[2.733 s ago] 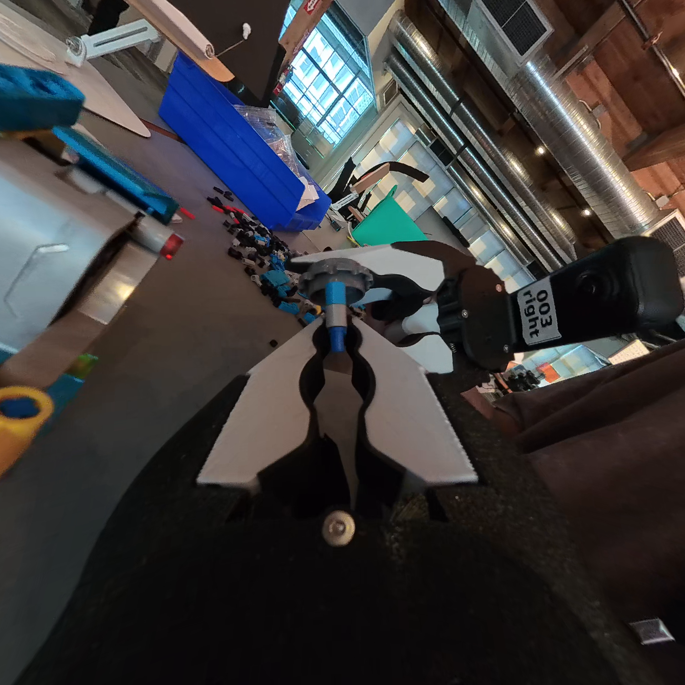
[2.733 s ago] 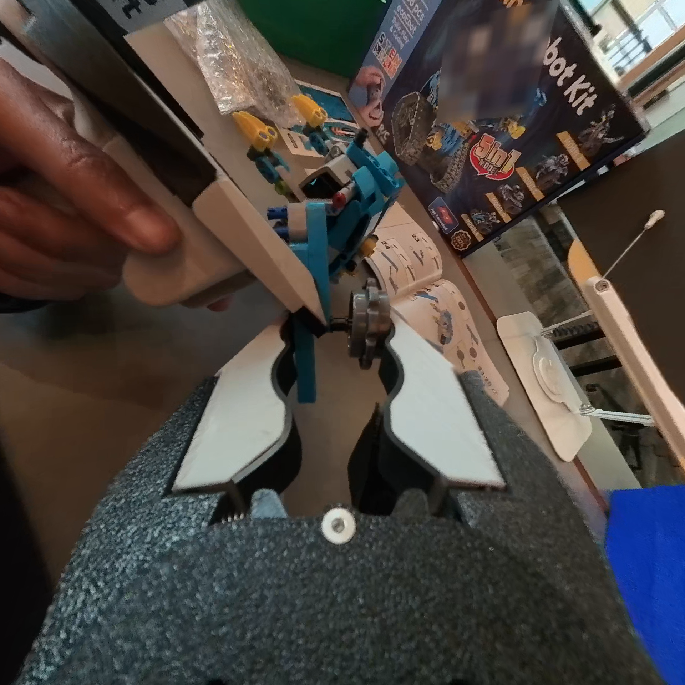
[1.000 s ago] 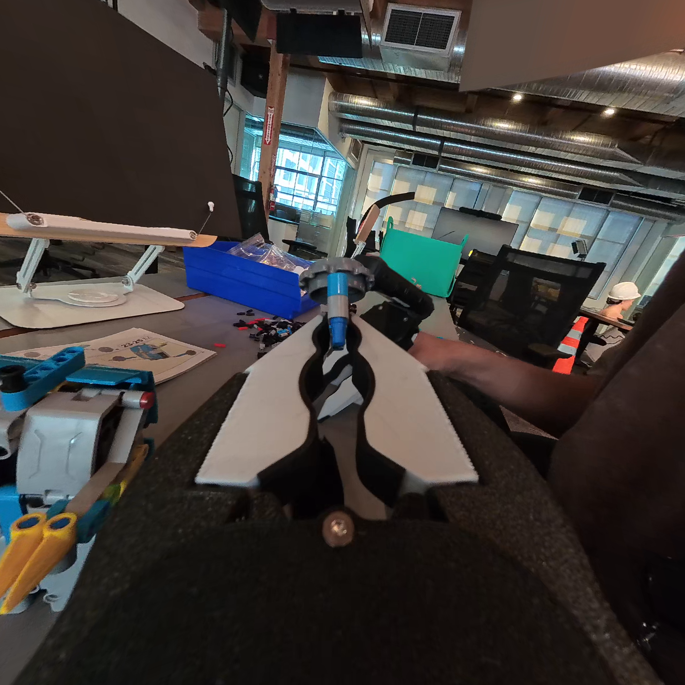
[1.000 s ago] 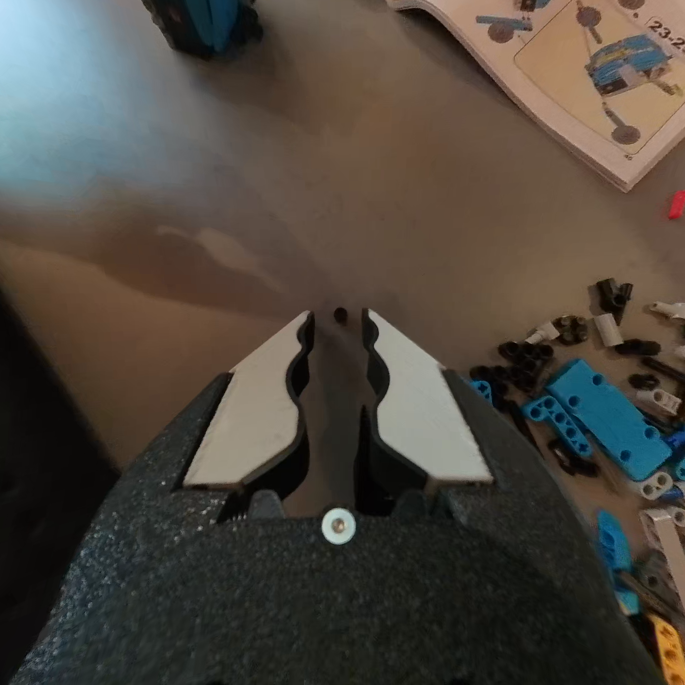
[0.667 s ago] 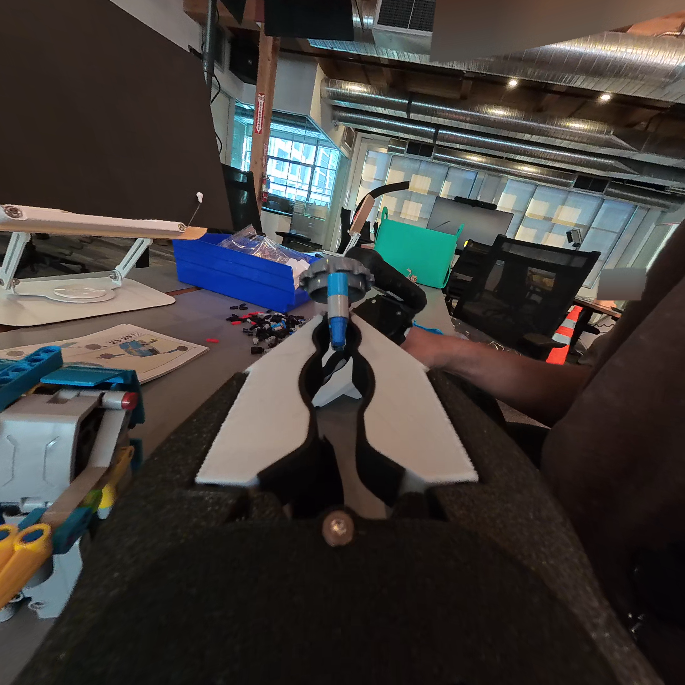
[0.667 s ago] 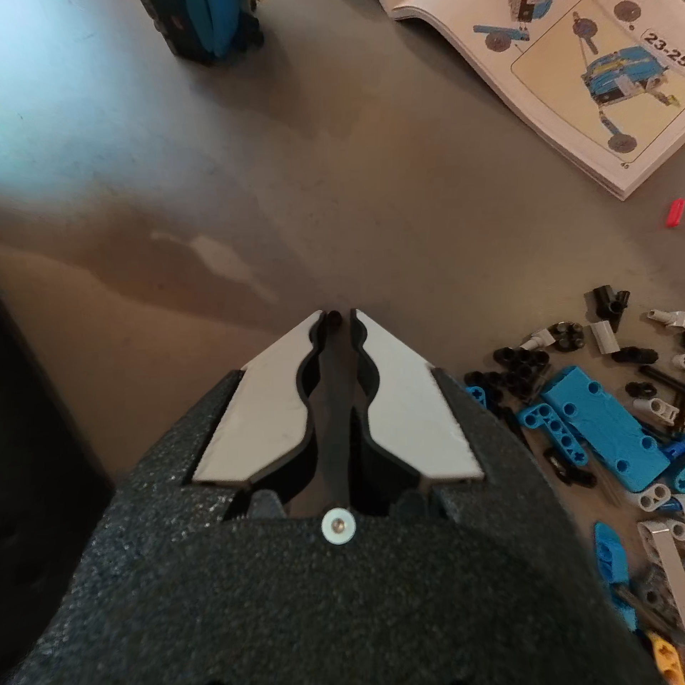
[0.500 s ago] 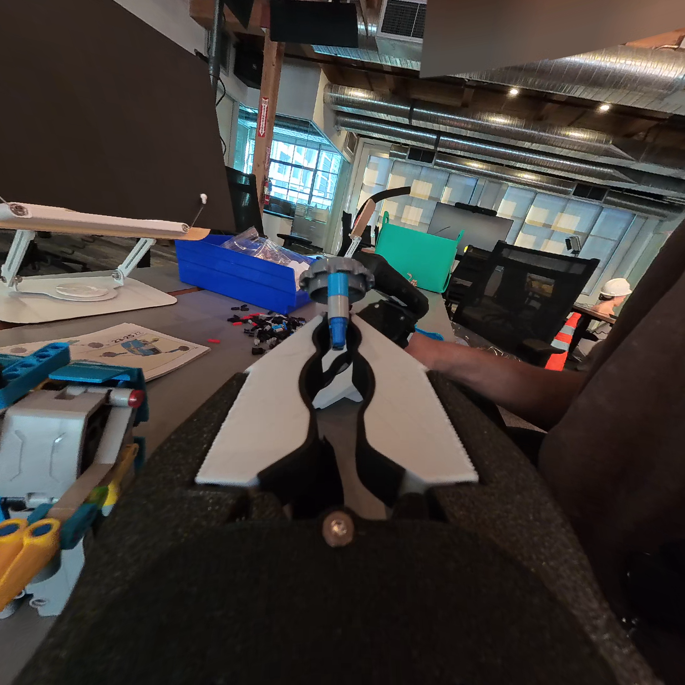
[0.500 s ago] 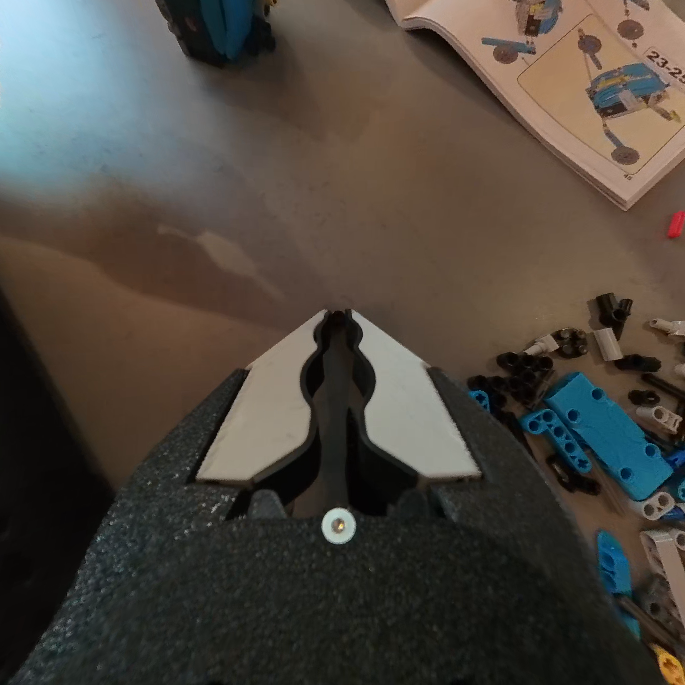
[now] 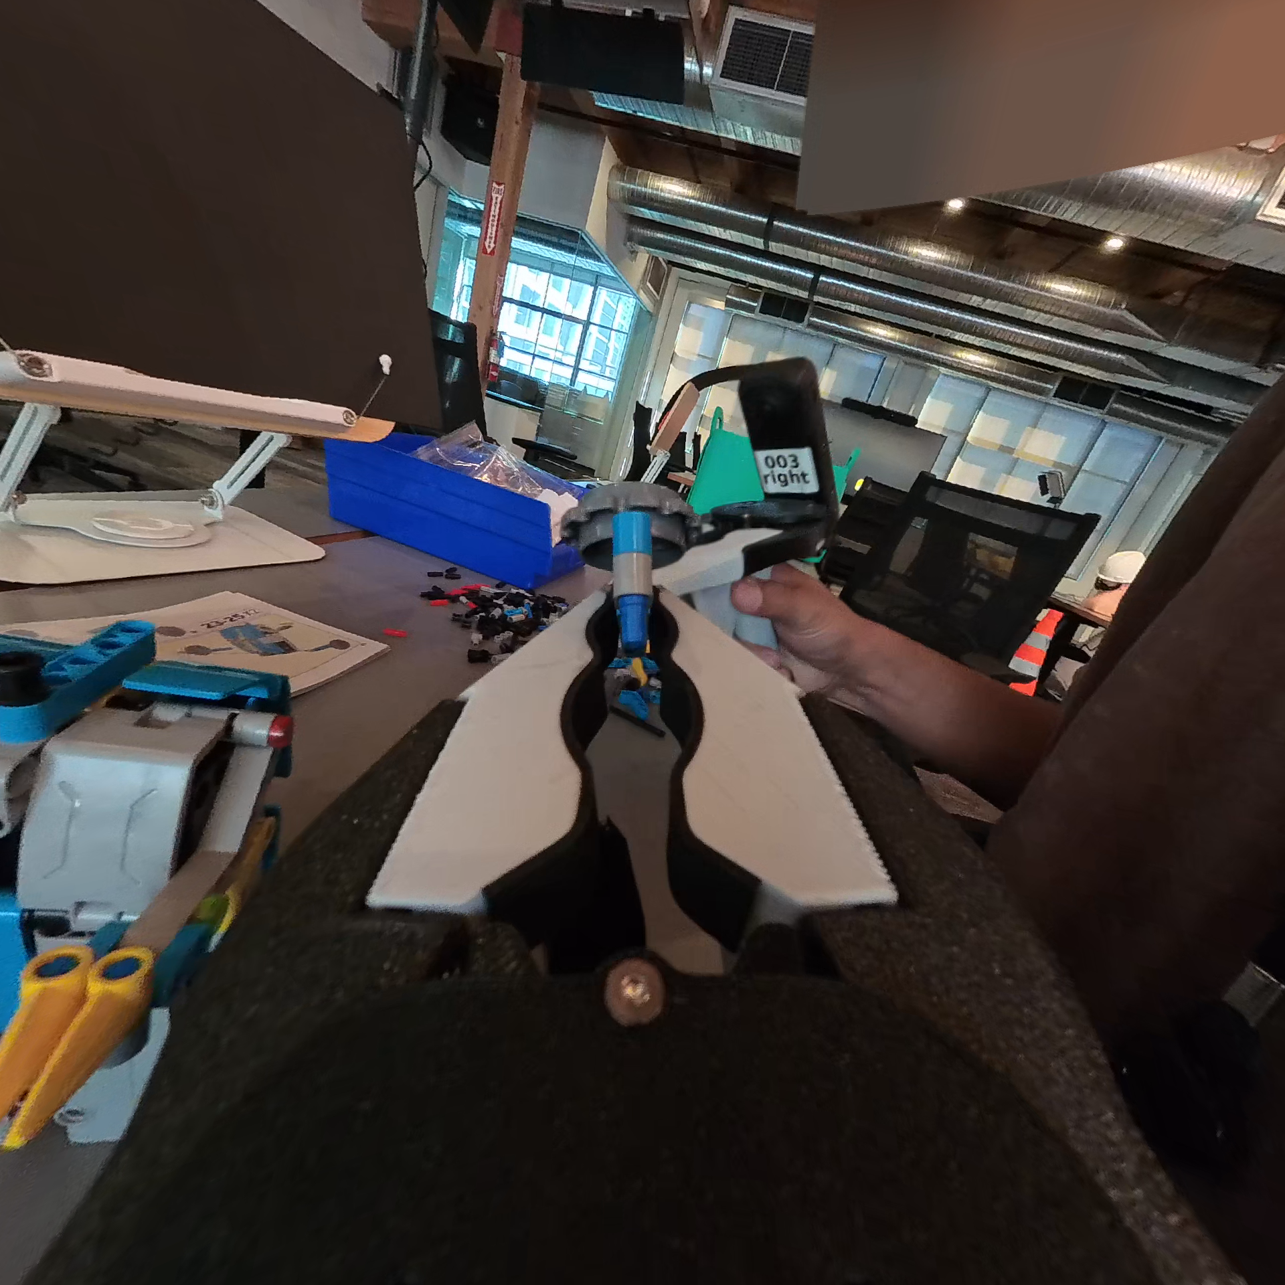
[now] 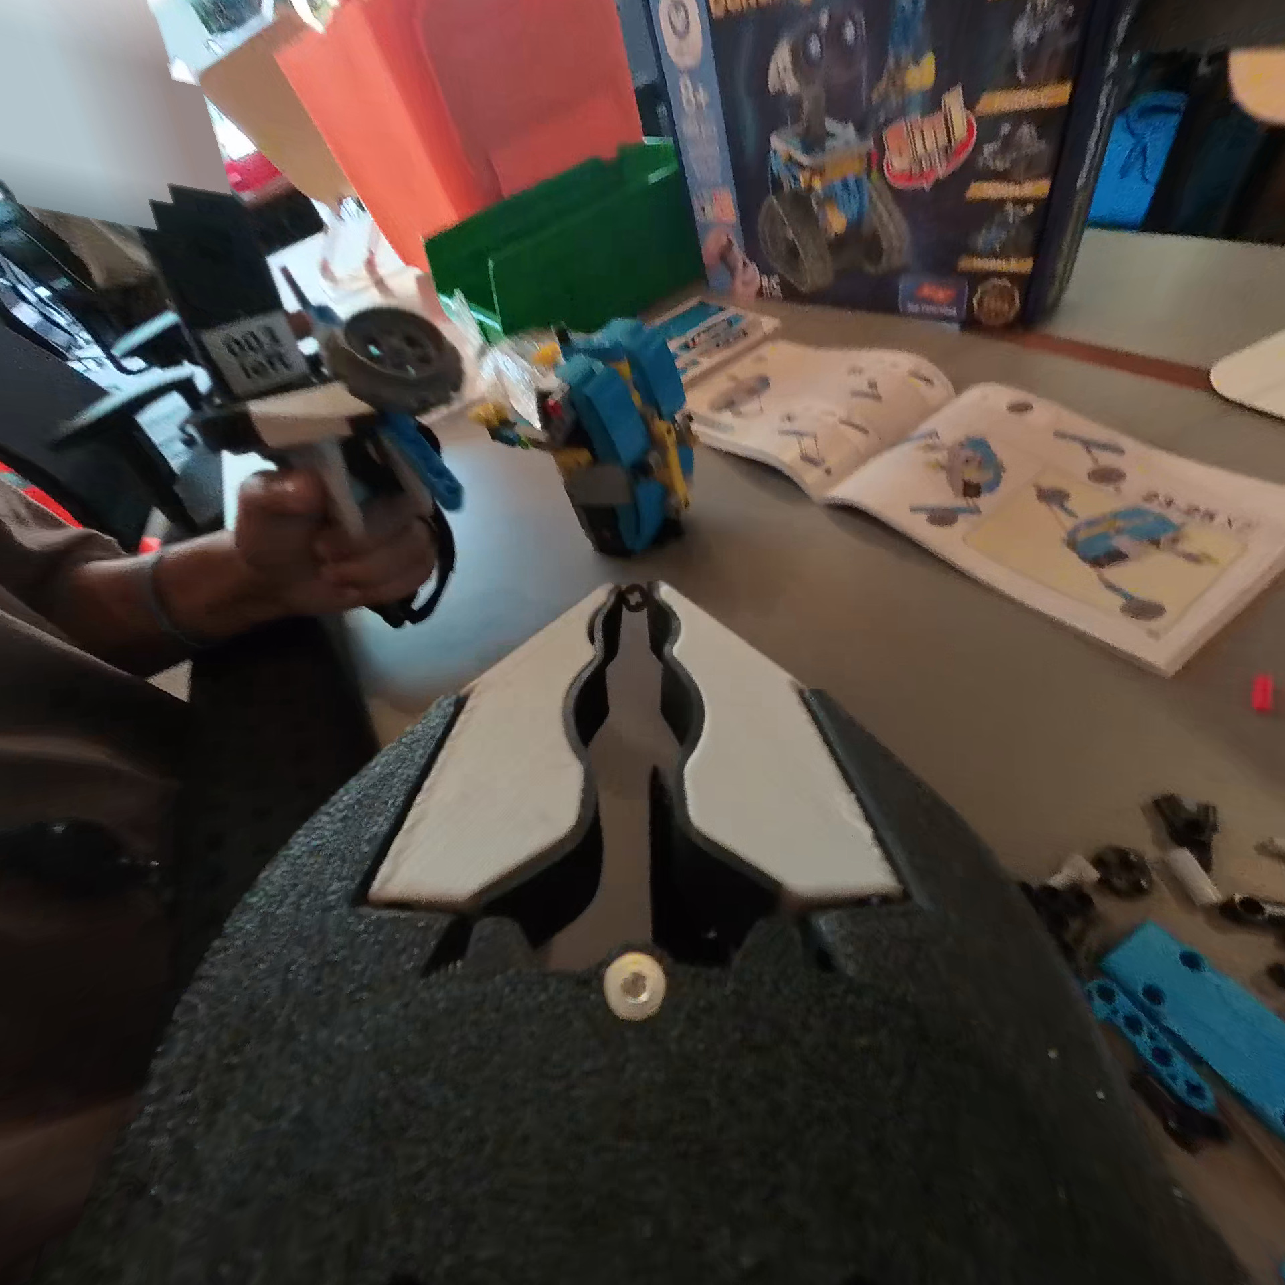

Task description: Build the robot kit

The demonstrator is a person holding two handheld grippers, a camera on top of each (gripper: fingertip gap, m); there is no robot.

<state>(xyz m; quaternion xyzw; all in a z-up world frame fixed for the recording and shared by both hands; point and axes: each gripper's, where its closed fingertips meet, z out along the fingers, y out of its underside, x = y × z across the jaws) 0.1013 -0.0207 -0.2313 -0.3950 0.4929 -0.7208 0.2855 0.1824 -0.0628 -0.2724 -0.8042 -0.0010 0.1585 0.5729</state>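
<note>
Grey gear (image 9: 629, 523) pinched in left gripper (image 9: 631, 603) — right gripper (image 10: 634, 596) nips small black piece (image 10: 634, 596)

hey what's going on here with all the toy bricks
A person holds a claw in each hand over a grey table. The left claw is shut on a blue and grey axle topped by a grey plastic gear wheel. The right claw pinches a tiny black plastic piece, lifted above the table. A half-built blue and yellow brick robot, an open instruction booklet and loose bricks lie about.

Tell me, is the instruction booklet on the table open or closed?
Open. The instruction booklet lies spread flat on the table, two printed pages showing on either side of its middle fold.
</note>
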